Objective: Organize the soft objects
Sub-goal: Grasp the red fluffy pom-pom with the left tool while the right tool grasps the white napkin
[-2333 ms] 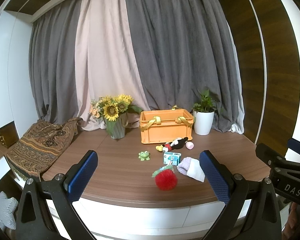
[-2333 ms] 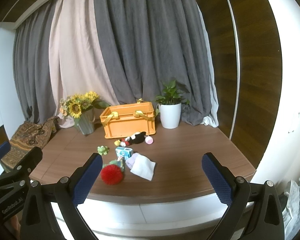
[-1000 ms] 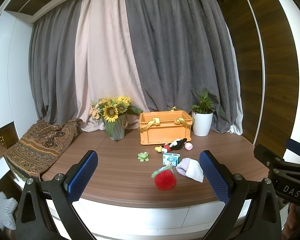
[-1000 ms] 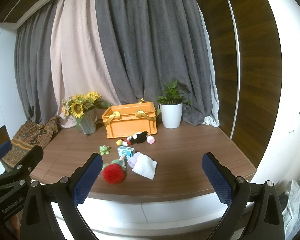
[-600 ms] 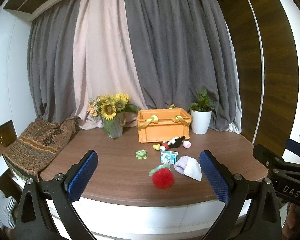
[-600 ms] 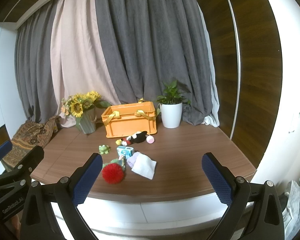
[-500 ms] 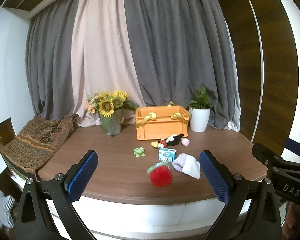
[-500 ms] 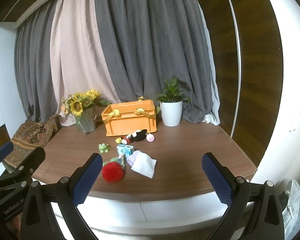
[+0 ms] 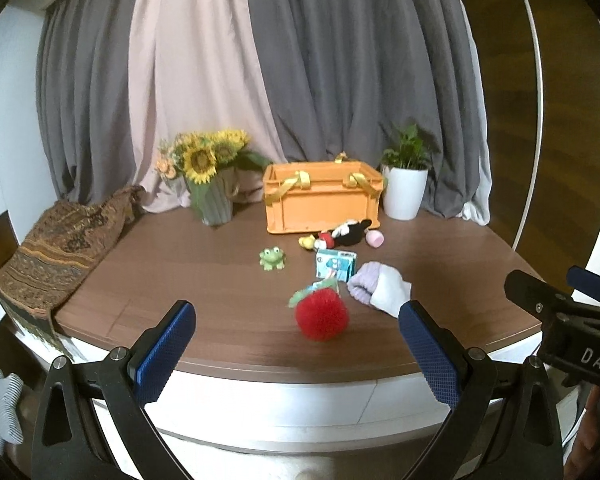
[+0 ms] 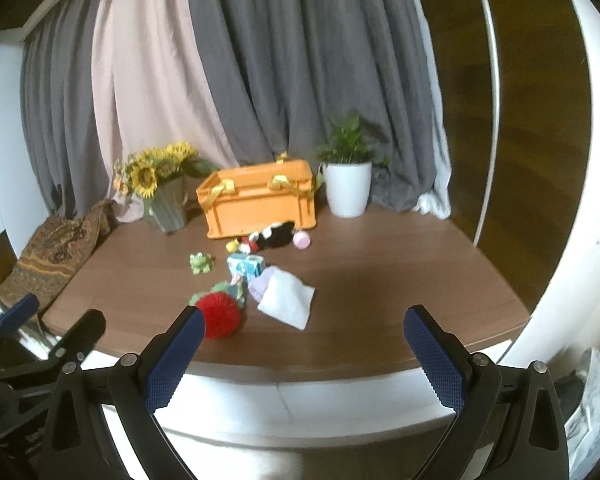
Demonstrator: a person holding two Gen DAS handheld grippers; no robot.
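1. Tabletop (image 9: pixel 204 280) — a rounded wood surface carrying everything. Both grippers hang short of its near edge, so we judge the step in hand to be the approach to a first pick; nothing is held yet.

2. Orange crate (image 9: pixel 322 204) — at the back, between the sunflower vase (image 9: pixel 216 204) and the white plant pot (image 9: pixel 404 196), yellow handles folded over the rim. We take it as the likely bin for the soft things. We cannot see inside it.

3. Left gripper (image 9: pixel 296 342) and right gripper (image 10: pixel 300 344) — fingers spread wide on both, nothing between them. Advice to ourselves: come in low and level, and close around the bulk of a toy rather than its edge.

4. White-and-lilac sock (image 9: pixel 380 292) — limp, lying flat, just right of the ball. It will sag when lifted; pinch at the thick lilac cuff.

5. Red fuzzy ball (image 9: pixel 321 314) — nearest the edge, with a green scrap touching its far side. Round and springy by the look of it, so it may roll off the front if nudged; bracket it evenly.

6. Black-and-red plush (image 9: pixel 342 234) — lying on its side just before the crate, a small pink piece at its right end.

7. Small blue carton (image 9: pixel 335 265) — upright behind the ball. It looks stiff, perhaps not one of the soft items.

8. Green frog (image 9: pixel 272 258) — alone, left of the cluster.
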